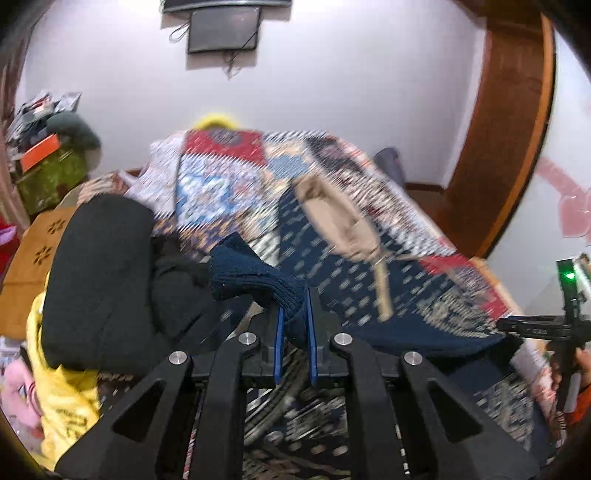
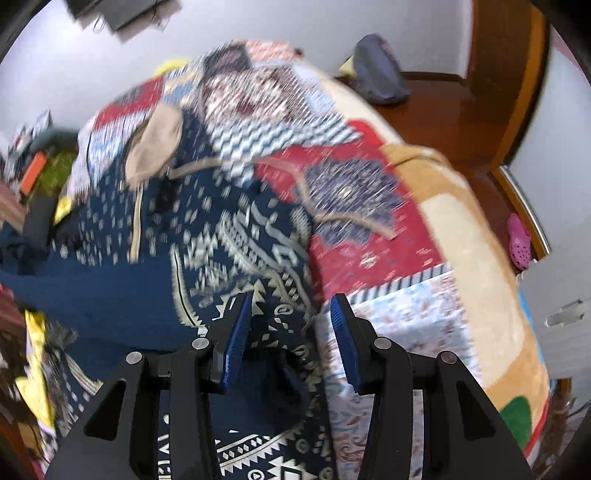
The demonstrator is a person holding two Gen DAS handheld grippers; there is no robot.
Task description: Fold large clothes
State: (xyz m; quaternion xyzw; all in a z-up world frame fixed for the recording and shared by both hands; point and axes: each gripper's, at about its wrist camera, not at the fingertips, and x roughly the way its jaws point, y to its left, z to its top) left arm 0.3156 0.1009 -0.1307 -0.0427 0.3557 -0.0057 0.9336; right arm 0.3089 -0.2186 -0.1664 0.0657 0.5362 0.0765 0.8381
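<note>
Navy knit, ribbed and thick, is what we have pinched right at the near edge: the left tool (image 1: 294,317) has its blue pads closed tight on a sleeve cuff (image 1: 255,278) of the patterned sweater (image 2: 147,251). The right tool (image 2: 291,332) stands wide apart and grips nothing, poised over the sweater's near hem with its white geometric banding.

Both views are smeared with blur, so we judge this as mid-swing. To do the step well, we would carry the cuff across the body of the sweater in a low arc, keeping the sleeve taut so it lands flat, while the free tool pins or catches the hem to stop the whole garment sliding on the quilt (image 2: 369,206).

The sweater lies spread on the bed (image 2: 476,240), running from near us to the middle, with its beige-lined hood (image 2: 155,144) at the far end.

Counting now: two tools, one clamped and one open. One sweater, one hood. One black cushion-like bulk (image 1: 99,273) at near left in the left view, yellow fabric (image 1: 62,398) beside it. Further off, one grey bag (image 2: 380,74) on the floor, one pink shoe (image 2: 519,240) at right, and one dark screen (image 1: 223,29) on the far wall.
</note>
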